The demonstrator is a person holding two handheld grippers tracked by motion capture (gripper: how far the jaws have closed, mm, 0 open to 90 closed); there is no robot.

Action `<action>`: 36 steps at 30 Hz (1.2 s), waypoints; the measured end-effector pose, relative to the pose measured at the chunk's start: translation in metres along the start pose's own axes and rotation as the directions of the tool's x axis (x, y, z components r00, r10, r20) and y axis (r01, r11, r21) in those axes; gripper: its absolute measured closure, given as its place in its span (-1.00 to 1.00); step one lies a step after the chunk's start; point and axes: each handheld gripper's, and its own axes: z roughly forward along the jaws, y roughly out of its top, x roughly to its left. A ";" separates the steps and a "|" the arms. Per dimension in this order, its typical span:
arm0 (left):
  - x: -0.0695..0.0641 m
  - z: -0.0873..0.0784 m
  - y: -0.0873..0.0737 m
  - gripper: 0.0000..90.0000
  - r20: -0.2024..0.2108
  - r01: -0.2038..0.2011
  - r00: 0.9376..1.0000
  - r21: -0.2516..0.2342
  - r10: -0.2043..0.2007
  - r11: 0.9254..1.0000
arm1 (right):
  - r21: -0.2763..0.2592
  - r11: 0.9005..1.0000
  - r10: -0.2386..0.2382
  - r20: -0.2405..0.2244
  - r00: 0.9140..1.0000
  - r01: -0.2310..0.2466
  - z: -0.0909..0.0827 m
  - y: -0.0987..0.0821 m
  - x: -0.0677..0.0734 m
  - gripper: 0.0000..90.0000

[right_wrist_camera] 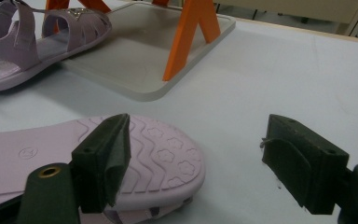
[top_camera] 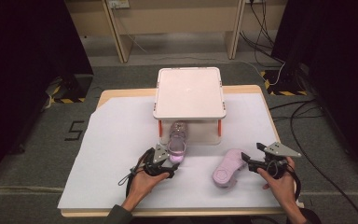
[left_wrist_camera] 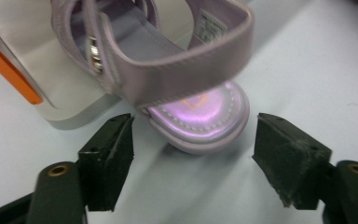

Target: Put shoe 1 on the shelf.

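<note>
On the white paper-covered table (top_camera: 121,140) stands a low white two-level plastic rack with orange legs (top_camera: 189,92), at about 12 o'clock from the person's hands. A lilac child's sandal with straps (top_camera: 177,140) stands upright with its toe end on the lower shelf of the rack and its heel end out on the paper toward 6 o'clock. The left gripper (top_camera: 170,161) is right at this heel, at 6 o'clock of the sandal. In the left gripper view the glossy heel of the sandal (left_wrist_camera: 200,116) lies between the two black jaws, which stand apart and do not touch it, so this tool is released. A second lilac sandal turned sole-up (top_camera: 228,168) lies on the paper at 4 o'clock of the rack. The right gripper (top_camera: 247,161) is just beside it at its 3 o'clock. In the right gripper view the patterned sole (right_wrist_camera: 158,154) lies behind the near jaw; the jaws are wide apart and grasp nothing
</note>
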 end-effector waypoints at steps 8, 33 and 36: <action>-0.002 0.008 0.009 -0.24 -0.011 0.001 1.000 0.024 0.000 1.000 | 0.000 1.000 -0.005 -0.001 1.000 0.005 0.000 0.000 0.000 -0.47; 0.015 0.033 0.031 -0.26 -0.056 0.001 0.998 0.070 0.003 0.998 | -0.002 1.000 -0.001 -0.004 1.000 0.001 0.000 0.000 -0.001 -0.47; 0.013 0.027 0.028 -0.28 -0.064 -0.011 0.998 0.067 0.015 0.998 | -0.001 1.000 -0.002 -0.002 1.000 0.002 0.001 0.000 -0.001 -0.47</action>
